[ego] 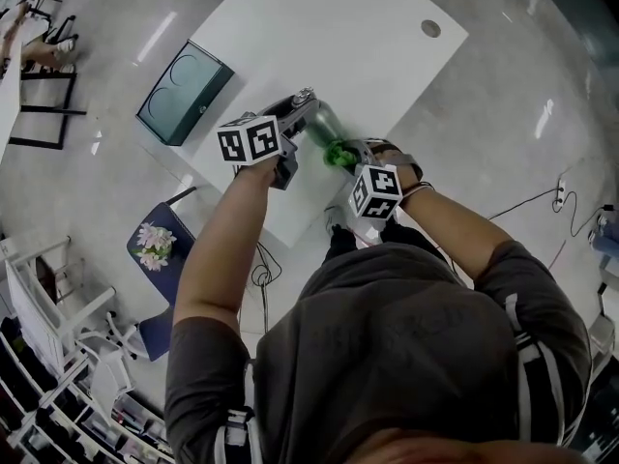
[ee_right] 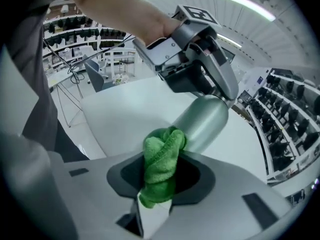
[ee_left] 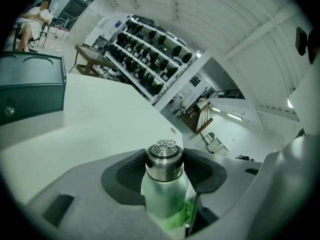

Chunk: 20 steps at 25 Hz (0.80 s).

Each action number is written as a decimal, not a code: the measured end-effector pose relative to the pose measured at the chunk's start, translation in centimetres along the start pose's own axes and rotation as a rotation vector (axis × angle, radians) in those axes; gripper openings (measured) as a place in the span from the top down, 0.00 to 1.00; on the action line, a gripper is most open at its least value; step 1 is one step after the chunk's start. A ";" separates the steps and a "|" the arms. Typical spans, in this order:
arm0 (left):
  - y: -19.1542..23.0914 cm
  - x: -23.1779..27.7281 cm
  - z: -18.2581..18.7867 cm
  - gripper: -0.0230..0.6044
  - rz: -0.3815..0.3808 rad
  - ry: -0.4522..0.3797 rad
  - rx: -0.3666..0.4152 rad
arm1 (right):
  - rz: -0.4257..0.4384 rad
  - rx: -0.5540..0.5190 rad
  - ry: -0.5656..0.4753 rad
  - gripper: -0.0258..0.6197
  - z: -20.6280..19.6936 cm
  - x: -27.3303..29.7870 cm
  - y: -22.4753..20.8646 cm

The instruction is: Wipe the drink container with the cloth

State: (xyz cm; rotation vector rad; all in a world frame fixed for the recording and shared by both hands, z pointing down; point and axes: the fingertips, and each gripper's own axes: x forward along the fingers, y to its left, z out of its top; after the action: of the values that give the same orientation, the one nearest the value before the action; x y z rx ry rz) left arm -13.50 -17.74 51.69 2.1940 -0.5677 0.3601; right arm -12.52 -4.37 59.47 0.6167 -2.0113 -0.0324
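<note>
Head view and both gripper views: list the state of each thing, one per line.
Bottle: capped, tilted, held off the table, clamped near its top.
Cloth: bunched, against the bottle's lower end.
Left gripper: shut on the bottle.
Right gripper: shut on the cloth.
Box: on the table, untouched.

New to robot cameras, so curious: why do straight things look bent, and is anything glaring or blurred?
Head view: the wide lens bows the white table, corners go dark, light glares off the floor. Left gripper view: shelves curve, the bottle is sharp. Right gripper view: the green cloth is crisp, ceiling lamps blow out.
</note>
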 end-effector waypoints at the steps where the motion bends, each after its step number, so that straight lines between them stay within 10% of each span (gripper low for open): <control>1: 0.0 -0.2 0.1 0.59 0.003 -0.013 0.004 | 0.006 0.009 -0.018 0.79 0.3 -0.3 -0.2; 12: -3.8 0.7 3.8 0.59 0.182 -0.237 0.368 | 0.027 0.255 -0.285 0.79 -3.6 -7.5 -13.1; 20: -3.7 5.1 3.0 0.59 0.438 -0.345 0.508 | 0.132 0.182 -0.342 0.79 -9.1 -7.9 -21.2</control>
State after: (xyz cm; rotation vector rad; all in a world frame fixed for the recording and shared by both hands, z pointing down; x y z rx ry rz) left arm -7.01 -19.42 49.61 2.6299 -1.2729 0.3848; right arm 6.68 -17.34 51.82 0.6233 -2.4019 0.1335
